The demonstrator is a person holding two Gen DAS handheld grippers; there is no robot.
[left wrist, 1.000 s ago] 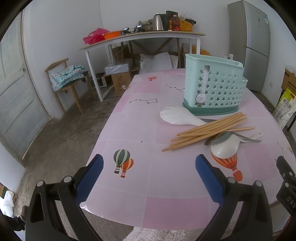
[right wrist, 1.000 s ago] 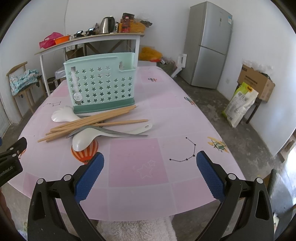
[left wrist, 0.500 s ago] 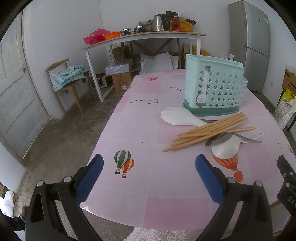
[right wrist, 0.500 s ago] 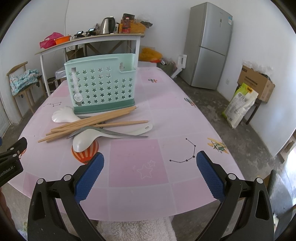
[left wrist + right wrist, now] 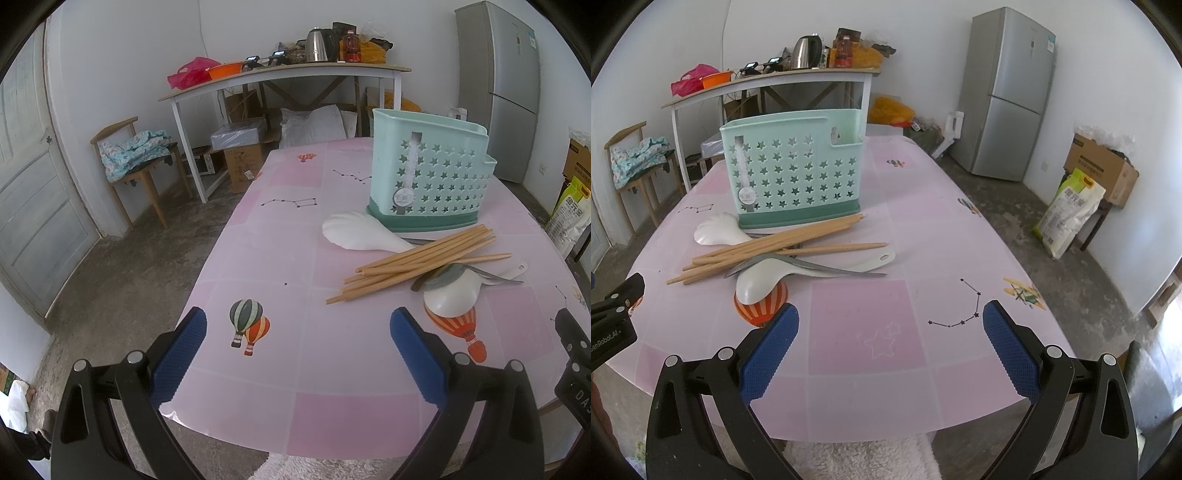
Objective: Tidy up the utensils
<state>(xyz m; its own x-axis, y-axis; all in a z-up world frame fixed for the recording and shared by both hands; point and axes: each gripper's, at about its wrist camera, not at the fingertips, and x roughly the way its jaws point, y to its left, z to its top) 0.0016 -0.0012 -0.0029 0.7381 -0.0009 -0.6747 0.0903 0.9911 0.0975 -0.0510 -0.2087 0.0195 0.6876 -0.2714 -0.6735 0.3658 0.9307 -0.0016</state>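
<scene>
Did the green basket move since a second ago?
No. The green basket sits at the same spot on the pink table, in line with the white desk behind.

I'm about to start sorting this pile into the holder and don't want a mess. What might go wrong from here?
1. The chopsticks lie crossed over the white spoons and a metal utensil; pulling one may drag or roll the others.
2. The holder is tall and looks light, so a nudge might tip or slide it.
3. Both the left gripper and the right gripper are open and near each other, so they may collide over the pile.
</scene>
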